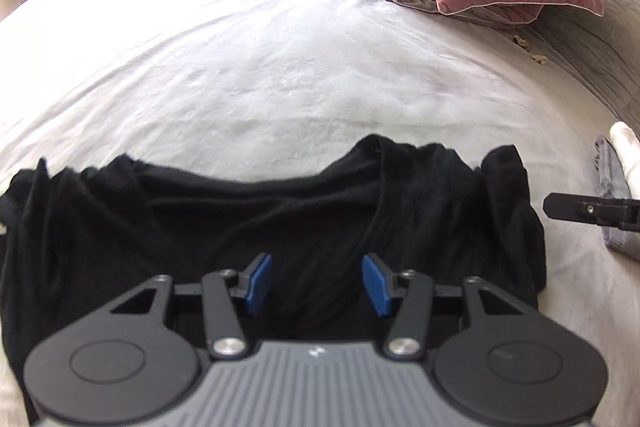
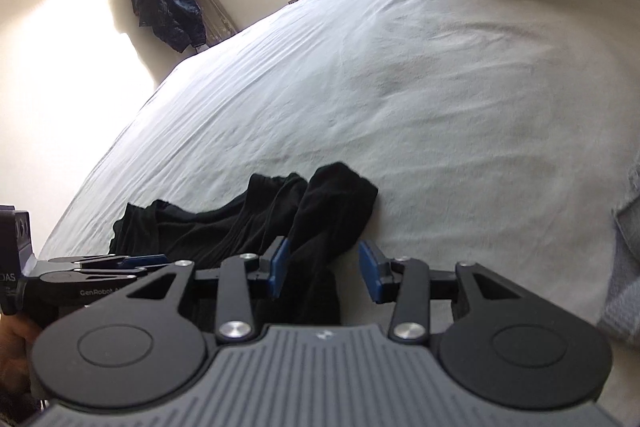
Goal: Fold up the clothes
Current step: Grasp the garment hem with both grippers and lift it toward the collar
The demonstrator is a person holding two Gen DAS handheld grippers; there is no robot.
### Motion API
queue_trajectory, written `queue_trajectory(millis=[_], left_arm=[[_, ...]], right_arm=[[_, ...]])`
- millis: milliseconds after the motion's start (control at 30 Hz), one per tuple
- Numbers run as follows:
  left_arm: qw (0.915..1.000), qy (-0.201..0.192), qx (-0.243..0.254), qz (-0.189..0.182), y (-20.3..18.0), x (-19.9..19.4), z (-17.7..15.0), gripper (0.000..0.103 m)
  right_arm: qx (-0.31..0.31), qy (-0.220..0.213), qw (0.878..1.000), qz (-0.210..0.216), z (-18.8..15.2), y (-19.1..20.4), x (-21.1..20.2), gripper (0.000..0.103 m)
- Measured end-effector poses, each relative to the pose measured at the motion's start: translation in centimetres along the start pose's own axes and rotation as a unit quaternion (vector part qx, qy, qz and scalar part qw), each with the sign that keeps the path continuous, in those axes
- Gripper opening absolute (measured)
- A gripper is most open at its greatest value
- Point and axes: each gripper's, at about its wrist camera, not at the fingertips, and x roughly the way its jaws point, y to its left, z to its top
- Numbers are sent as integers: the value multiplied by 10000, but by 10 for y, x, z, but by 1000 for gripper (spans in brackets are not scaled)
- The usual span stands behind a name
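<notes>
Folding looks barely begun, judging by the lie of the cloth: the black garment [image 1: 272, 211] sits bunched on the near edge of the white bed sheet [image 1: 260, 59], with no clean crease or squared edge to be seen. From its left side to its right it runs as one wide dark band, rumpled into soft ridges, with a dip in the middle of its far edge and a raised hump toward the right end. It seems thin and limp, likely to sag and slide when lifted.

The left gripper [image 1: 316, 283] hangs over the middle of the garment with its blue pads spread apart, gripping nothing. Further right, the right gripper [image 2: 324, 267] hovers at the garment's right-hand end, jaws likewise apart, one pad over the black cloth and the other over bare sheet. A grey cloth [image 2: 624, 267] lies at the far right, apart from the garment. Smoothing out and every fold appear to remain.
</notes>
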Motion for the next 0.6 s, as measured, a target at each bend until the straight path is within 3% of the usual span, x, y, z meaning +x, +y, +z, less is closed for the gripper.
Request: queue_trajectory(millis=[200, 300, 600], left_arm=[[9996, -291, 52, 2, -5, 37, 34, 51], [9988, -473, 34, -84, -6, 50, 43, 51], [9942, -927, -350, -421, 0, 64, 40, 48]], right_arm=[[129, -422, 9990, -7, 4, -21, 12, 43], [164, -321, 9993, 84, 2, -33, 18, 43], [55, -521, 9986, 67, 5, -39, 10, 43]])
